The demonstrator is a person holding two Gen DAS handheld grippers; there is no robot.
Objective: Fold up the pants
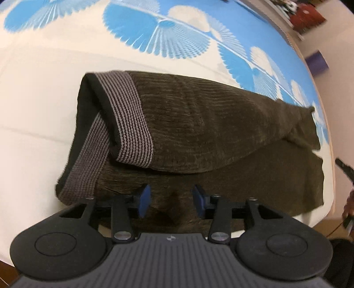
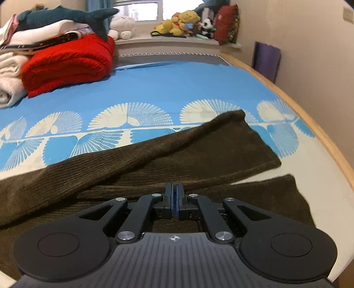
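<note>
Dark brown corduroy pants [image 1: 199, 124] lie on the bed, one leg folded over the other, with the grey striped waistband [image 1: 130, 115] at the left. My left gripper [image 1: 172, 200] is open and empty, just above the near edge of the lower leg. In the right wrist view the pant legs [image 2: 199, 150] run to the right, their hems near the bed's right edge. My right gripper [image 2: 174, 195] is shut with its pads together, low over the pants; no cloth shows between the pads.
The bed sheet [image 2: 154, 88] is blue and cream with fan patterns. A red folded blanket [image 2: 70, 62], cream bedding and a plush shark [image 2: 66, 15] sit at the far left. Stuffed toys [image 2: 183, 22] line the windowsill. The wooden bed edge [image 2: 309, 124] and wall are at the right.
</note>
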